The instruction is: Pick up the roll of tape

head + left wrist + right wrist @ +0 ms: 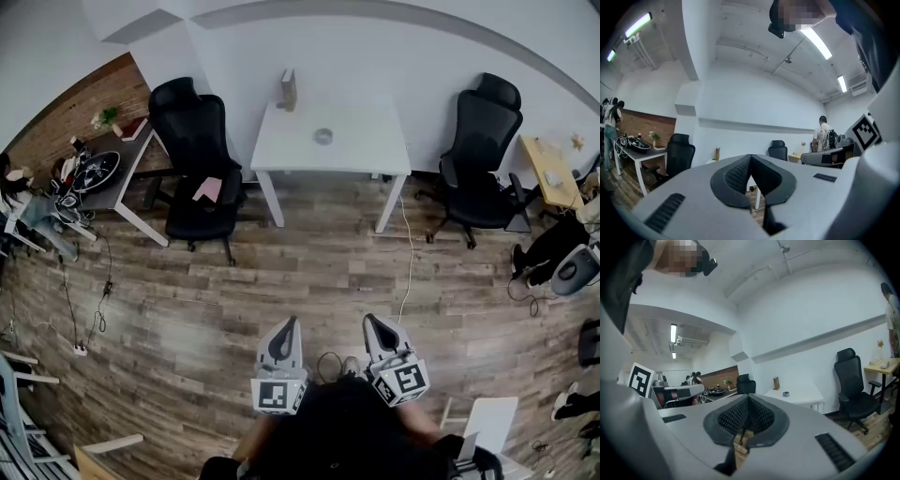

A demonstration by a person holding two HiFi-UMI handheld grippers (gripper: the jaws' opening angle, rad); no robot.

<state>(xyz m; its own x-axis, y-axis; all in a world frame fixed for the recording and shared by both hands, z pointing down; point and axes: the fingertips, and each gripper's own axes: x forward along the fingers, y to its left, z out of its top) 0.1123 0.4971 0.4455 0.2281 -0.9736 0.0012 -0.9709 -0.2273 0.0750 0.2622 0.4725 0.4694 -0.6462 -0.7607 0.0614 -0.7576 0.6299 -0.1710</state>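
- Wood-plank floor point(281, 281) spreads across the room; a pale cable point(408, 262) trails over it
- White wall point(375, 66) closes the far side; a wood-panelled wall point(80, 108) meets it at the left
- White worktop point(361, 145) stands against the white wall; a black office chair point(192, 141) at its left, a second black chair point(483, 131) at its right
- Dark desk point(129, 167) along the panelled wall; small wooden table point(548, 173) at the far right
- Strip lights point(818, 42) glow on the white ceiling point(750, 28)

Three cameras, one room
Head view looks steeply down from above; both gripper views look level, sharing the far white surface point(361, 141).
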